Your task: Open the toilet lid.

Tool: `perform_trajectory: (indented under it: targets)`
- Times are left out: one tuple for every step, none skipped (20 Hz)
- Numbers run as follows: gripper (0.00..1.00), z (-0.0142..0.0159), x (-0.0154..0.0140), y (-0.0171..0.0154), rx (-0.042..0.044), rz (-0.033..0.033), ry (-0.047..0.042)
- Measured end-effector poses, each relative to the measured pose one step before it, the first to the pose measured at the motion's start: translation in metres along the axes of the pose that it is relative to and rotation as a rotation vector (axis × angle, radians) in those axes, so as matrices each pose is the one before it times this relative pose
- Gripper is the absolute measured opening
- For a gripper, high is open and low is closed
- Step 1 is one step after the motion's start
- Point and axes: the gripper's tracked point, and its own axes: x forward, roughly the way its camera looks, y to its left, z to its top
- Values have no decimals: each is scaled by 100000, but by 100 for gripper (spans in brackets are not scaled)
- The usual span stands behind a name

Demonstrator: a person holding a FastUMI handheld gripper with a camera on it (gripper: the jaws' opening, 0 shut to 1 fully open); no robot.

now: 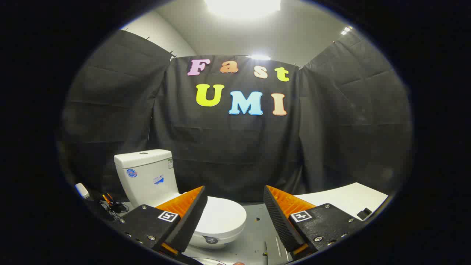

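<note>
A white toilet stands on the grey floor with its lid (222,217) lying flat and closed over the bowl. Its tank (147,176) rises behind, toward the black cloth wall. My gripper (235,206) is open, its two orange-and-black fingers spread wide with nothing between them. The left finger (191,213) covers the near left part of the lid. The right finger (281,217) hangs over bare floor beside the bowl. The gripper sits above and in front of the toilet, apart from the lid.
A white table (347,200) stands to the right, with a small dark object (364,213) near its edge. Left of the tank lie a white device and tangled cables (106,204). Grey floor (255,228) stretches between toilet and table.
</note>
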Motion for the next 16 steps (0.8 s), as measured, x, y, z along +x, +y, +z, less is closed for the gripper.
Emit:
perform_trajectory:
  targets:
    - [95,-409,135,168,-225,29,557]
    - [95,-312,115,34,-57,-52,848]
    - [95,-367,109,97,175,-59,1005]
    - [95,-168,53,223,341,342,749]
    - [95,-64,123,507,238,799,451]
    - [95,-150,47,498,304,705,672]
    - [95,-399,136,566,210,789,1178]
    - [95,-193,84,597,97,447,888]
    - [95,-73,66,620,135,664,398]
    - [95,-51,188,871,145,1096,114]
    - [95,-369,267,936,110,1304,374]
    - [95,-474,375,864,-66,1300,1041]
    - [95,-781,339,728,-223,1208,1592]
    - [95,-896,170,721,-112,940,2194]
    - [95,-776,332,561,189,648,2091]
    - [95,-613,314,534,773,677,1591]
